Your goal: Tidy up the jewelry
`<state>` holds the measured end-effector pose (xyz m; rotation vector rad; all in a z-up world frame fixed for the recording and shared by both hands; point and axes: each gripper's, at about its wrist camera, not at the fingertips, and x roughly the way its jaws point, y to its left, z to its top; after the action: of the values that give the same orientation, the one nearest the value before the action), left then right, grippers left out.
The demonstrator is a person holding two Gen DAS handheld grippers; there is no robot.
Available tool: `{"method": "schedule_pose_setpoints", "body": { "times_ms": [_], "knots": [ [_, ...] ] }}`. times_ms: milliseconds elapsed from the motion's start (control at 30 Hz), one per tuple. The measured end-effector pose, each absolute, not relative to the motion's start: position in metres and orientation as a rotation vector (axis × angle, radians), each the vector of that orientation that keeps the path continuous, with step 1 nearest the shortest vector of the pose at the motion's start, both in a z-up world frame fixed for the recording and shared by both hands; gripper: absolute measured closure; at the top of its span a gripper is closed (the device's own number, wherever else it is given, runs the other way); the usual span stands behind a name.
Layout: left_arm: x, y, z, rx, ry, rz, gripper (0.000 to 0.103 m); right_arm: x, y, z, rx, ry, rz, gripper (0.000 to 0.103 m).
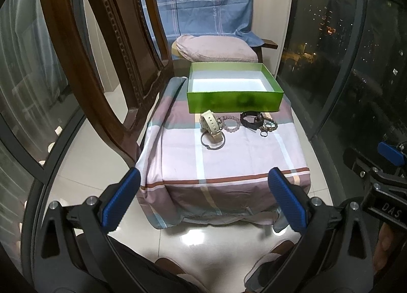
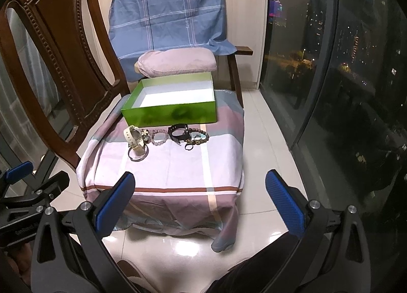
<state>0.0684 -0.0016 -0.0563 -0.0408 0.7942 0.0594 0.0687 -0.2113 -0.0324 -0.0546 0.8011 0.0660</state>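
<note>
An open green box (image 1: pixel 234 103) (image 2: pixel 170 112) with a white inside stands at the back of a small cloth-covered table (image 1: pixel 229 160) (image 2: pixel 173 168). In front of it lie a cream watch (image 1: pixel 209 123) (image 2: pixel 134 137), a thin metal bangle (image 1: pixel 212 141) (image 2: pixel 138 154), a pink bead bracelet (image 1: pixel 230 123) (image 2: pixel 159 137), a black watch (image 1: pixel 251 118) (image 2: pixel 179 133), a brown bead bracelet (image 1: pixel 271 125) (image 2: pixel 201 137) and a small dark ring (image 1: pixel 263 134) (image 2: pixel 188 147). My left gripper (image 1: pixel 204 197) and right gripper (image 2: pixel 201 198) hang open before the table's near edge, holding nothing.
A carved wooden chair (image 1: pixel 96 58) (image 2: pixel 58 56) stands close on the left. Behind the table, another chair carries a pink cushion (image 1: pixel 216 50) (image 2: pixel 176 64) and a blue plaid cloth (image 1: pixel 203 0) (image 2: pixel 168 10). Dark windows (image 1: pixel 343 51) (image 2: pixel 343 76) run along the right. Glossy tile floor lies below.
</note>
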Motion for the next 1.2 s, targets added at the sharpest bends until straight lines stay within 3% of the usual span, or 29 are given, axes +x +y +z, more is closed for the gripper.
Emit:
{"method": "schedule_pose_setpoints", "body": {
  "times_ms": [667,1033,1200],
  "knots": [
    [0.118,0.006,-0.123,-0.101,0.917,0.018,0.004,0.131,-0.234,-0.094,-0.021,0.873,0.107,0.003],
    [0.151,-0.010,-0.154,-0.016,0.894,-0.065,0.004,0.174,-0.244,-0.131,-0.025,0.916,0.124,0.003],
    [0.171,0.003,-0.171,-0.122,0.971,-0.083,0.004,0.196,-0.237,-0.144,-0.074,0.928,0.157,0.005]
  ]
}}
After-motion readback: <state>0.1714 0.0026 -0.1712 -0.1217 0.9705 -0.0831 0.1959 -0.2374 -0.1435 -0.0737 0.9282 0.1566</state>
